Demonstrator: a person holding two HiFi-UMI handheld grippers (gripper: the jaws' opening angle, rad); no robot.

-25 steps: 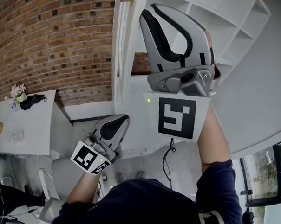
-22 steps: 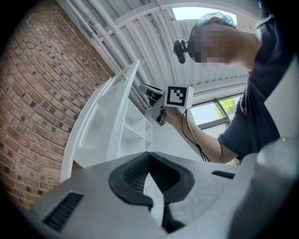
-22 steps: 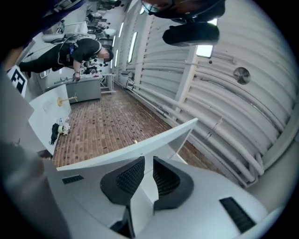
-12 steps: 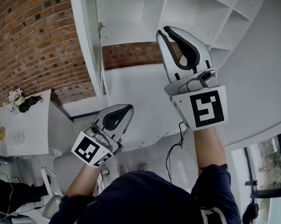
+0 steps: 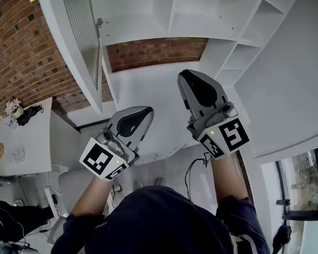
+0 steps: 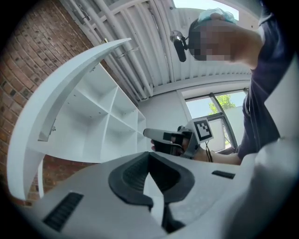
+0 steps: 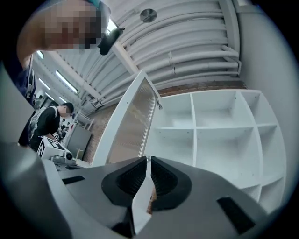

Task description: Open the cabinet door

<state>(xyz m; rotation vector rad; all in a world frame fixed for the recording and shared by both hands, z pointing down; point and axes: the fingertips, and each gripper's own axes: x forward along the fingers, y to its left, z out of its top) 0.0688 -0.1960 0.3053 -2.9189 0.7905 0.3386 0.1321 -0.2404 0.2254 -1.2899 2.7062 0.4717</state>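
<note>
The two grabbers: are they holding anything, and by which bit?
Nothing is held. The left gripper is shut and empty; the right gripper has just been closing its jaws, a thin gap left, nothing between them. Neither touches the open cabinet door.

No legible text, as far as visible.

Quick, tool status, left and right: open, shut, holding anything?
Left tool: shut, holding nothing.
Right tool: barely open, with a thin gap at the tips and nothing between them; its jaws have just been closing.
</note>
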